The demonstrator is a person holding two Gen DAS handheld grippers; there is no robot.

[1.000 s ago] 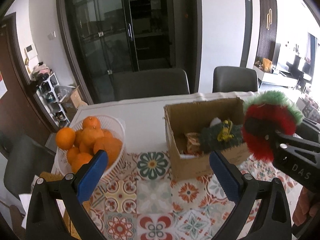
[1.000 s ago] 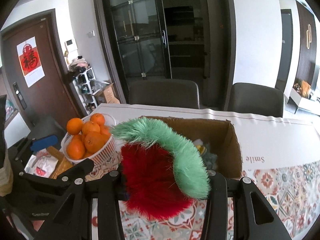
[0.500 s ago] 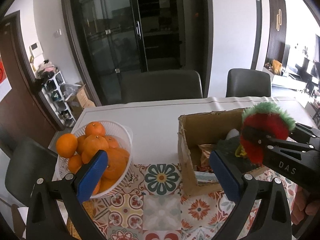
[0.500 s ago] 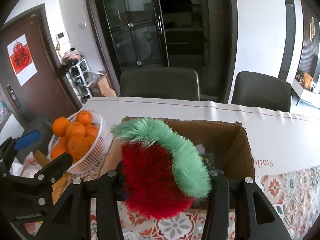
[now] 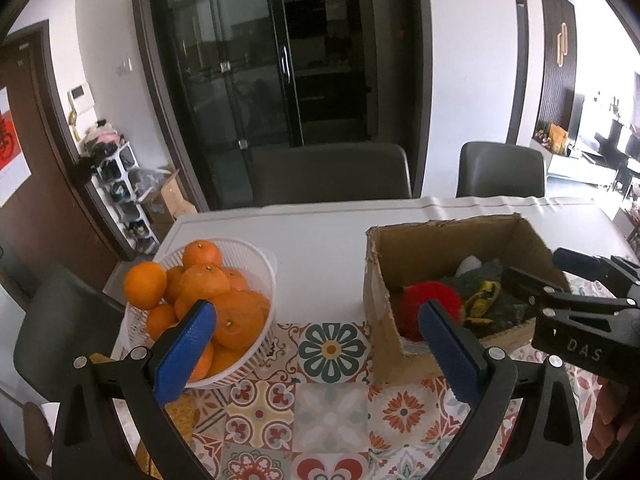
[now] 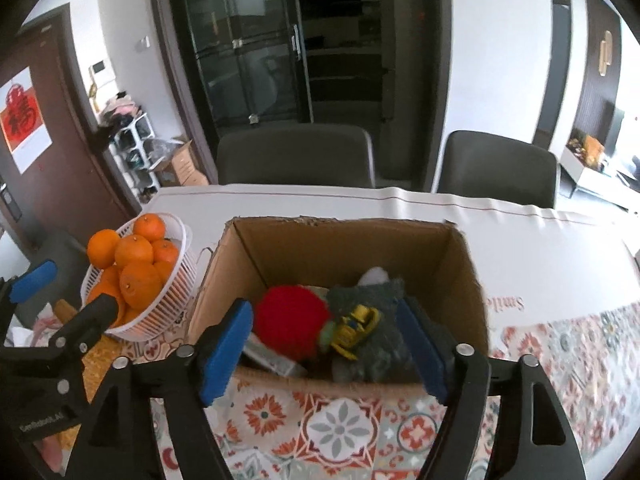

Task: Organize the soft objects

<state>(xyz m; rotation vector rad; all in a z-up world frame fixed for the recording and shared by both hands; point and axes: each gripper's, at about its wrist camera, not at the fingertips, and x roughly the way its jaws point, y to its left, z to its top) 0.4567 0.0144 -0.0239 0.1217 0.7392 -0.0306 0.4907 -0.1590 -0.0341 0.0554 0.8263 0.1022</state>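
A: What sort of place is this?

B: A home, a dining area. The surface [image 6: 304,204] has a patterned cloth [image 5: 332,396] on its near part, and two dark chairs [image 5: 328,172] stand at its far edge.

A: What else shows it?

B: A basket of oranges [image 5: 208,300] near the left edge, a shoe rack [image 5: 124,196] by a brown door [image 6: 44,152] bearing a red paper, a dark glass cabinet [image 6: 272,48], and a lounge at far right.

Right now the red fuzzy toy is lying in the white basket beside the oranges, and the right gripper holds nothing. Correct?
Not quite. The red fuzzy toy lies in the cardboard box, not the basket; the right wrist view shows it. The right gripper, jaws opening, indeed holds nothing.
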